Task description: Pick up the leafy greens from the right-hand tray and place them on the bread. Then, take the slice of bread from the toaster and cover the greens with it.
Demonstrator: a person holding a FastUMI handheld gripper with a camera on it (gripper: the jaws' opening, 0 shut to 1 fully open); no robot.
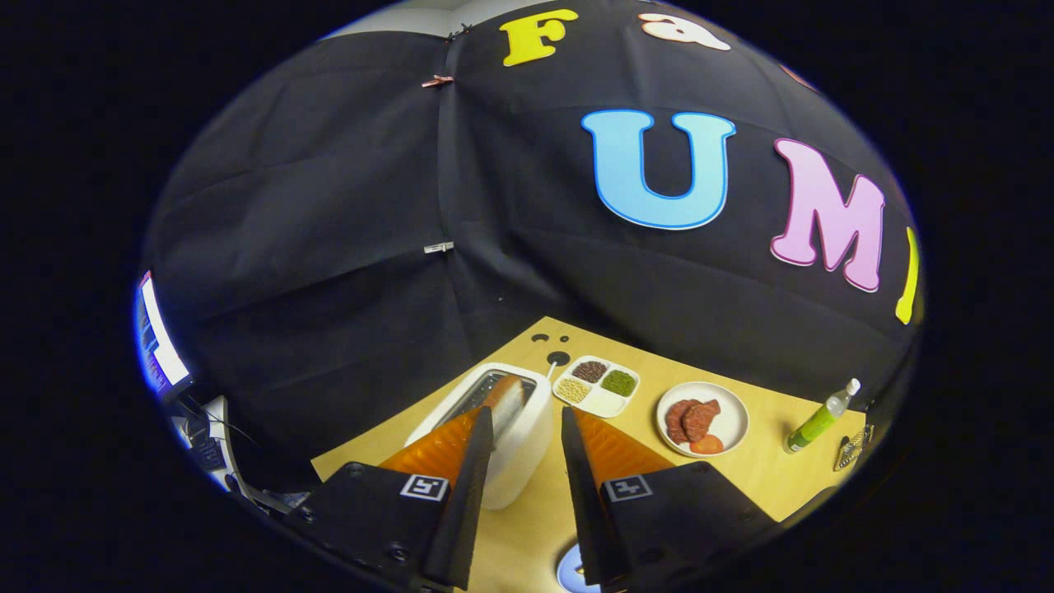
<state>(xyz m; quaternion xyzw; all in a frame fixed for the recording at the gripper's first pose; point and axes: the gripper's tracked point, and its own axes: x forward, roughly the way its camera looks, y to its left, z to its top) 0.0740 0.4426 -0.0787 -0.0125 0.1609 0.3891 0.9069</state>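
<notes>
Bread slice (508,401), pale with a browned crust, stands upright in the slot of a white oblong toaster (527,449) on the wooden counter (766,478), just ahead of the gripper's (527,422) left finger. The gripper hangs above the counter with its fingers spread wide apart and nothing between them. Judging by its look, the slice should be light, fairly stiff, dry and easily crushed; its exposed top edge is the sensible place to pinch it, gently, and lift straight up.

Beyond the fingers sits a white four-compartment tray (596,385) of dark, green and pale fillings. Further right is a round white plate (731,416) with reddish-brown slices and an orange piece, then a green squeeze bottle (818,418) with a white cap. Leafy greens cannot be made out for certain. No brand names or product labels are legible.
</notes>
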